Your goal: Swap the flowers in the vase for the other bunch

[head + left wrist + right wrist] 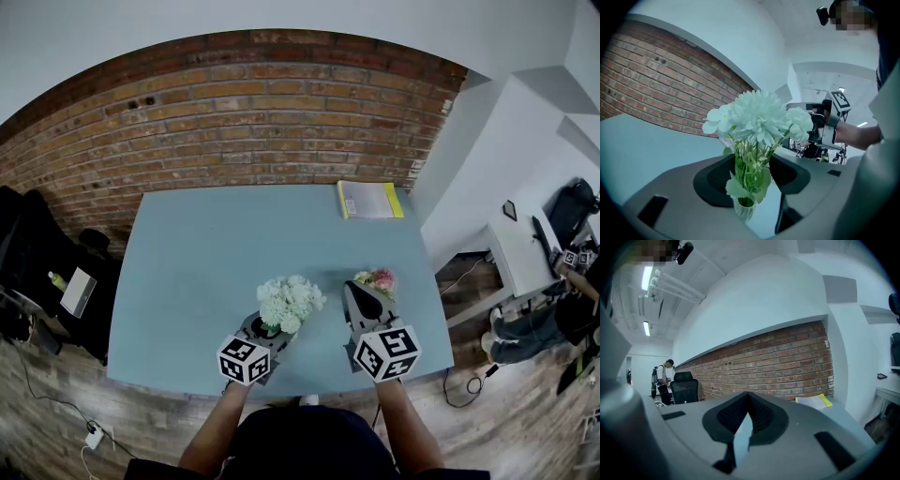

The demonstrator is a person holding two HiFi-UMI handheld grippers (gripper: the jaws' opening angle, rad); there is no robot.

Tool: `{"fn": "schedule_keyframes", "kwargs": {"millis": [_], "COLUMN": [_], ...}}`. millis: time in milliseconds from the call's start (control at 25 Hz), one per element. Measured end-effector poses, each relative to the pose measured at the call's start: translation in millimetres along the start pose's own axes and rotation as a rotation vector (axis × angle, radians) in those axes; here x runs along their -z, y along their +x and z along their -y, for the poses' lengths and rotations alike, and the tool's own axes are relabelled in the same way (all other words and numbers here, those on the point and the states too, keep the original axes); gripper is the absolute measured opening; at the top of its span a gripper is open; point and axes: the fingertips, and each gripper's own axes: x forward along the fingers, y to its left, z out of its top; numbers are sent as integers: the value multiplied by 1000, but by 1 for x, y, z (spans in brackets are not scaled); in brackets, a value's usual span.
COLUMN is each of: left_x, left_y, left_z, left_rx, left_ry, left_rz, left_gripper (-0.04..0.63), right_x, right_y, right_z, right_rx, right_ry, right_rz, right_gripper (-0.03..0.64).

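A bunch of white flowers [291,302] stands in a small clear vase [744,210] near the front of the blue table [206,262]. My left gripper [272,323] reaches around it from the front. In the left gripper view its dark pads lie against the green stems and leaves [751,173] just above the vase rim, one on each side. A pink and yellow bunch [378,279] lies on the table right of the vase, just past the tip of my right gripper [364,298]. That gripper [749,416] is shut with nothing in it.
A notebook with a yellow edge [369,199] lies at the table's far right, by the brick wall [244,112]. A white desk [525,244] stands off to the right. At the far left a person [661,378] stands behind an office chair [684,387].
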Motion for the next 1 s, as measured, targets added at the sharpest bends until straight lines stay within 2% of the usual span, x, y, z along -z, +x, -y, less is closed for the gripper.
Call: {"fn": "schedule_keyframes", "kwargs": {"millis": [320, 1000], "left_x": [-1, -5], "left_y": [-2, -7], "left_z": [0, 2], "left_rx": [-2, 10], "left_ry": [8, 11], "left_rz": [11, 45], "left_gripper": [195, 166], "right_x": [1, 1], "right_y": [1, 2], "right_z": [0, -4], "right_rx": [-5, -4], "right_ry": [4, 3], "right_rz": [0, 1], "right_gripper": [8, 8]}}
